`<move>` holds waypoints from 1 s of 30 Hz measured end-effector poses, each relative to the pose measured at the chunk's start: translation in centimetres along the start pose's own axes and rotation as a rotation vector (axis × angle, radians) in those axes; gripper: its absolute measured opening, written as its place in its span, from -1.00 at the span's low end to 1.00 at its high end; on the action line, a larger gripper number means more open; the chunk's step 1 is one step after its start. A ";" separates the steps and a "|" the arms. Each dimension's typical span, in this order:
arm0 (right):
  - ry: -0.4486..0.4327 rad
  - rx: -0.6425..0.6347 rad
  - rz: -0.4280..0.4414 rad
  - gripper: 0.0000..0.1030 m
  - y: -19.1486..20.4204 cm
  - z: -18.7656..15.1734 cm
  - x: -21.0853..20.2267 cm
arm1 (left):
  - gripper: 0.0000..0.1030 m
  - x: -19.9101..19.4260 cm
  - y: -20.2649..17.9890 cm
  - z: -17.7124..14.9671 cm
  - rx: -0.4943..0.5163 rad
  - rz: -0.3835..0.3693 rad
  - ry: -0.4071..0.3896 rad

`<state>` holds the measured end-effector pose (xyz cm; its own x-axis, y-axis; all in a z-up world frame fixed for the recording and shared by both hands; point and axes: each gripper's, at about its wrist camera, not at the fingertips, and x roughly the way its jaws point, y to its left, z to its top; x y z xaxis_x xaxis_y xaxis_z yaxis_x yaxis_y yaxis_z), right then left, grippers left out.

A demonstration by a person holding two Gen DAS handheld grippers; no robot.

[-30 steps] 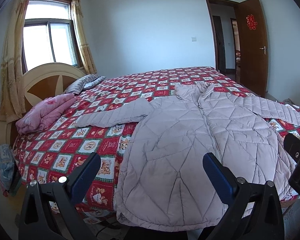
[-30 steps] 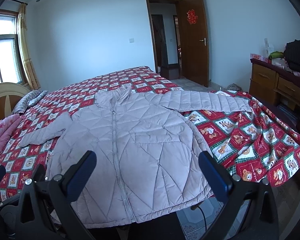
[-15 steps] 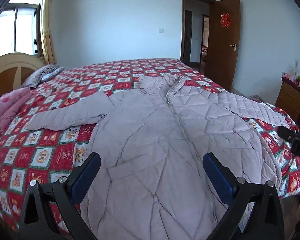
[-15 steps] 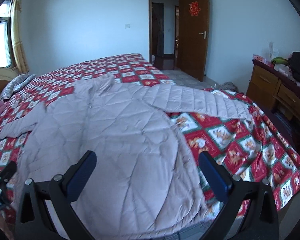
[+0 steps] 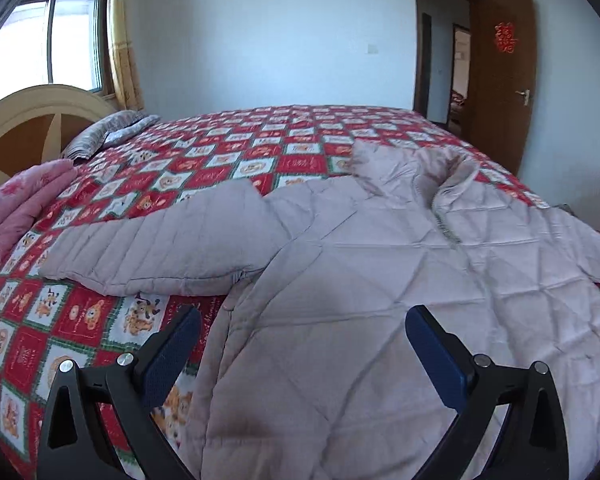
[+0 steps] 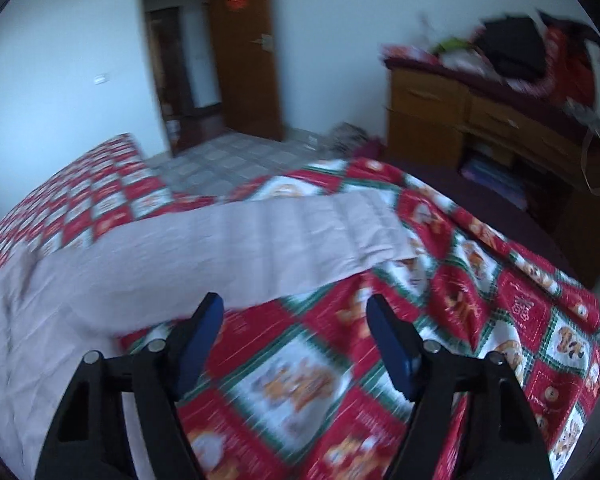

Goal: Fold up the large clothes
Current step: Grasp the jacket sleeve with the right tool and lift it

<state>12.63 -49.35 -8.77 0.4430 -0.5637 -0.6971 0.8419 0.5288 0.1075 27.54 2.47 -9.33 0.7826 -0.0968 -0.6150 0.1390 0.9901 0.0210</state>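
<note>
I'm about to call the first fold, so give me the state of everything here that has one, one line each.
Jacket: spread flat on the bed, front up, zipped, unfolded.
Left sleeve: stretched out sideways on the quilt.
Right sleeve: stretched out flat, cuff free.
Left gripper: open over the jacket, holding nothing.
Right gripper: jaws closing, nothing between them.
Door: open.

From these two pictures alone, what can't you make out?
- Jacket hem: cut off by the bottom edge of the left wrist view, behind the left hand-held gripper.
- Things on the dresser: motion blur in the right wrist view leaves only dark and red shapes.
- Far sleeve cuff detail: smeared by the same blur.
- Red ornament on the door: too small to read.
- The person: outside both views.
</note>
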 end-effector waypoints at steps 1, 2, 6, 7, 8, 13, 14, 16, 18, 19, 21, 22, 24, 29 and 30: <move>0.018 0.044 -0.038 0.48 -0.8 0.6 1.1 | 0.98 0.8 0.2 0.0 -0.005 0.008 0.002; 0.036 0.095 -0.078 0.48 -1.9 1.3 2.2 | 0.98 1.5 0.3 0.0 -0.008 0.012 0.004; 0.067 0.163 -0.144 0.48 -3.8 3.7 5.5 | 0.98 4.3 0.9 -0.7 -0.038 -0.020 0.050; 0.066 0.167 -0.158 0.48 -4.0 4.1 6.1 | 0.98 4.9 1.1 -1.1 -0.056 -0.041 0.070; 0.074 0.166 -0.179 0.48 -4.2 4.3 6.8 | 0.98 5.4 1.4 -1.3 -0.072 -0.054 0.084; 0.182 0.165 -0.153 0.43 -4.4 3.1 10.3 | 0.98 5.8 1.0 -2.1 -0.081 -0.057 0.090; 0.178 0.163 -0.142 0.31 -4.4 2.7 10.4 | 0.98 6.0 0.8 -2.1 -0.074 -0.051 0.094; 0.145 0.131 -0.161 0.07 -4.3 2.4 10.2 | 0.98 6.3 0.4 -2.1 -0.056 -0.034 0.106; 0.118 0.103 -0.150 -0.25 -4.3 2.1 10.0 | 0.98 6.5 0.4 -2.1 -0.050 -0.027 0.106; 0.115 0.097 -0.134 -0.37 -4.3 2.1 10.0 | 0.98 6.6 0.4 -2.2 -0.049 -0.026 0.105; 0.125 0.069 -0.099 -0.69 -4.0 2.2 9.9 | 0.98 6.5 0.4 -2.2 -0.050 -0.028 0.104; 0.125 0.048 -0.096 -0.72 -3.8 2.3 9.5 | 0.98 6.5 0.4 -2.3 -0.053 -0.031 0.104; 0.090 0.033 -0.074 -0.76 -3.5 2.7 8.3 | 0.98 6.5 0.6 -2.4 -0.058 -0.037 0.104; -0.038 -0.053 -0.004 -0.76 -1.3 4.4 3.3 | 0.98 6.5 0.8 -2.4 -0.064 -0.045 0.099; -0.063 -0.080 0.016 -0.76 -0.7 4.8 1.9 | 0.98 6.5 0.8 -2.4 -0.066 -0.046 0.098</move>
<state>14.40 -53.83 -6.77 0.4766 -0.5926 -0.6494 0.8085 0.5855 0.0590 31.31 2.89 -15.20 0.7128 -0.1353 -0.6882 0.1311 0.9896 -0.0589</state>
